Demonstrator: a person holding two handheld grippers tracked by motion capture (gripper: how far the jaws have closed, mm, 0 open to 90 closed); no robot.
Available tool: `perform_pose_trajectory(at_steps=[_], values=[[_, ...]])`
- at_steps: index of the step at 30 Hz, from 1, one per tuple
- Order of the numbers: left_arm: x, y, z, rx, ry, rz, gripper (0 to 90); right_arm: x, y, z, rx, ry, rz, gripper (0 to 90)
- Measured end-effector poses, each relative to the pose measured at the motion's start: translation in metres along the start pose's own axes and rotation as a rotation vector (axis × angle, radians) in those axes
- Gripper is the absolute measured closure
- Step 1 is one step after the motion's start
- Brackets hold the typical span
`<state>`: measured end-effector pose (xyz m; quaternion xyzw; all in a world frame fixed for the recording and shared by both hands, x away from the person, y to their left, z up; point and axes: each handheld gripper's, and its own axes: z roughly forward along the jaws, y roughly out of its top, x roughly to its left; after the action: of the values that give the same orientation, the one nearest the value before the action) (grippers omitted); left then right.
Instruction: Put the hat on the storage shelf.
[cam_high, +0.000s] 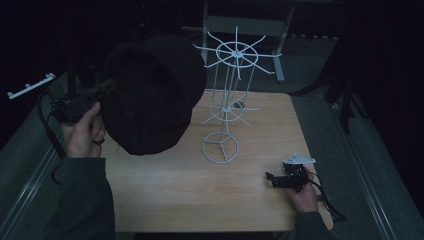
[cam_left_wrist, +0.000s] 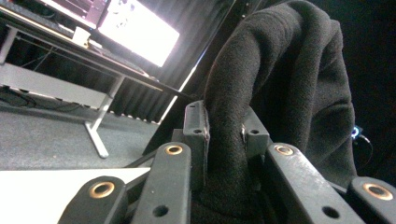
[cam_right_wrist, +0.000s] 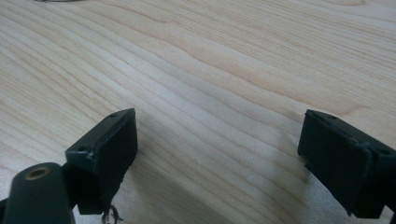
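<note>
The left gripper (cam_left_wrist: 224, 133) is clamping the soft black fleece hat (cam_high: 150, 95), lifting it just left of the white wire spoked stand (cam_high: 227, 100); the right gripper (cam_high: 280, 179) is resting wide, empty, near right on the wooden table (cam_high: 190, 190).

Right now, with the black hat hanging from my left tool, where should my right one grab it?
Take the lower rim of the black hat, coming from its right side: the left hand-held gripper already pinches one edge, so the fabric hangs free toward the white wire rack.
</note>
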<state>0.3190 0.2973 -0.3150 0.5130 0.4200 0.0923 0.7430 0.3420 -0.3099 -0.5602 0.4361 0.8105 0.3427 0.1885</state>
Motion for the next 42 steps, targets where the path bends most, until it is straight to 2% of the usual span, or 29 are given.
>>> perform_pose_trajectory(at_steps=[14, 20, 22, 32, 42], values=[[-0.001, 0.005, -0.005, -0.026, 0.001, 0.001, 78.6, 0.0, 0.0, 0.0, 0.001, 0.001, 0.002, 11.9], [-0.002, 0.007, -0.005, -0.039, -0.036, -0.02, 78.6, 0.0, 0.0, 0.0, 0.001, 0.001, 0.002, 11.8], [-0.003, 0.008, -0.003, -0.04, -0.051, -0.022, 78.6, 0.0, 0.0, 0.0, 0.001, 0.001, 0.002, 11.8], [-0.011, 0.01, 0.015, -0.03, -0.074, -0.015, 78.2, 0.0, 0.0, 0.0, 0.002, 0.001, 0.0, 11.8], [-0.012, 0.015, 0.04, -0.041, -0.102, -0.046, 78.2, 0.0, 0.0, 0.0, 0.002, 0.001, 0.001, 11.8]])
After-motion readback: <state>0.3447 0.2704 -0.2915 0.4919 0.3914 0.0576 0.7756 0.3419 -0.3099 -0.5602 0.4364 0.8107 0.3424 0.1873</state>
